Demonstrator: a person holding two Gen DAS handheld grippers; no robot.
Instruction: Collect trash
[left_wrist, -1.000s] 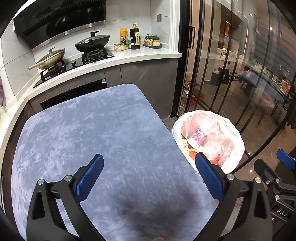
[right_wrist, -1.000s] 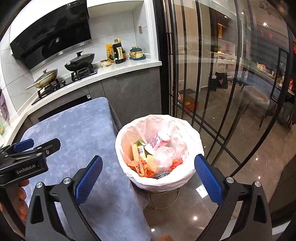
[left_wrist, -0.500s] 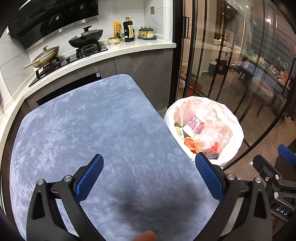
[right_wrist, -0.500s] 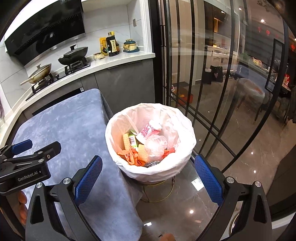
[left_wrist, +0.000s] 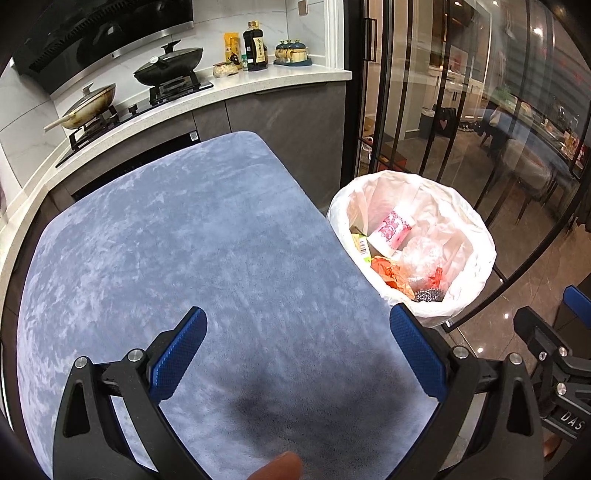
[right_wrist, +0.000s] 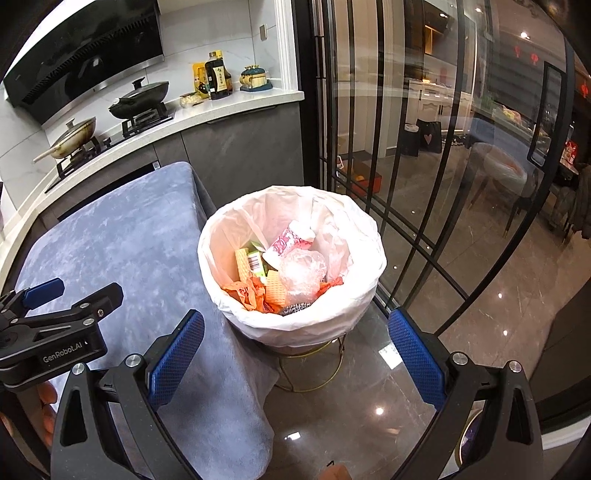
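A bin with a white liner stands on the floor beside the table's right edge. Inside lies trash: a pink printed wrapper, a clear plastic wad, orange wrappers, a green carton. My left gripper hangs open over the bare blue-grey tablecloth, holding nothing. My right gripper is open and empty, above the floor just in front of the bin. The left gripper also shows at the left edge of the right wrist view.
A kitchen counter with two woks on a hob, bottles and jars runs behind the table. Black-framed glass doors rise right behind the bin. The bin rests on a gold wire stand. A fingertip shows at the bottom edge.
Both grippers have drawn back and higher, still open and empty. The bin and table have slid down and away in both views; the trash in the bin has not moved.
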